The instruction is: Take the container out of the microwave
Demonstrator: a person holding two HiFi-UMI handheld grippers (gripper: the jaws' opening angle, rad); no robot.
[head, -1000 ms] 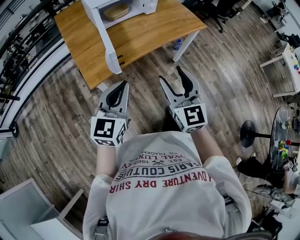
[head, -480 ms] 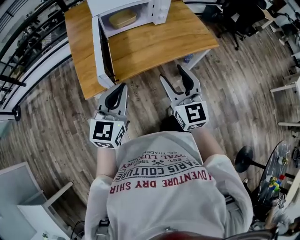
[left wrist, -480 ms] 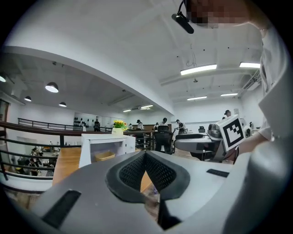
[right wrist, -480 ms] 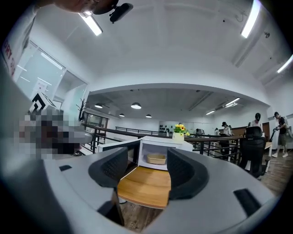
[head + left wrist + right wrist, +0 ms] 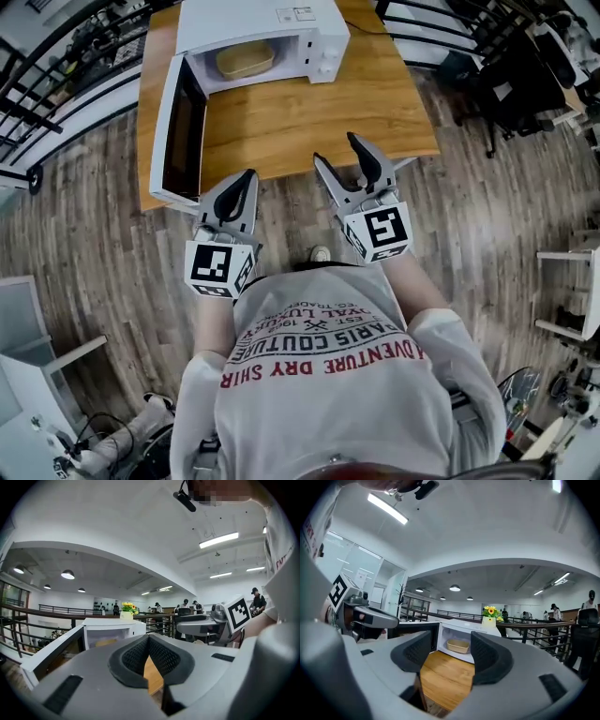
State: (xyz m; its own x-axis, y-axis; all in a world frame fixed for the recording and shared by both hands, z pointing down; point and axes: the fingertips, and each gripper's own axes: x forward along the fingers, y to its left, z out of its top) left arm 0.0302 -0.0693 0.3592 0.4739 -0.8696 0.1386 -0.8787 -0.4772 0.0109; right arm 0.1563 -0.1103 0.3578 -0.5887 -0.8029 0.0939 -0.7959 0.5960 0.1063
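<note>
A white microwave (image 5: 253,23) stands on the wooden table (image 5: 309,103) with its door (image 5: 178,131) swung open to the left. Inside sits a tan container (image 5: 246,59), also seen in the right gripper view (image 5: 458,645) and partly in the left gripper view (image 5: 106,642). My left gripper (image 5: 244,183) is shut and empty, held at the table's near edge below the door. My right gripper (image 5: 339,152) is open and empty over the table's front edge, pointing at the microwave (image 5: 461,630). Both are well short of the container.
Black railings (image 5: 56,66) run behind and left of the table. Office chairs (image 5: 525,66) stand at the right, and a white cabinet (image 5: 19,347) at the lower left. Yellow flowers (image 5: 491,611) show behind the microwave. Wooden floor surrounds the table.
The person has stepped closer to the table, so the microwave and its open door now lie nearer the grippers. Both grippers keep their poses, left shut and right open.
</note>
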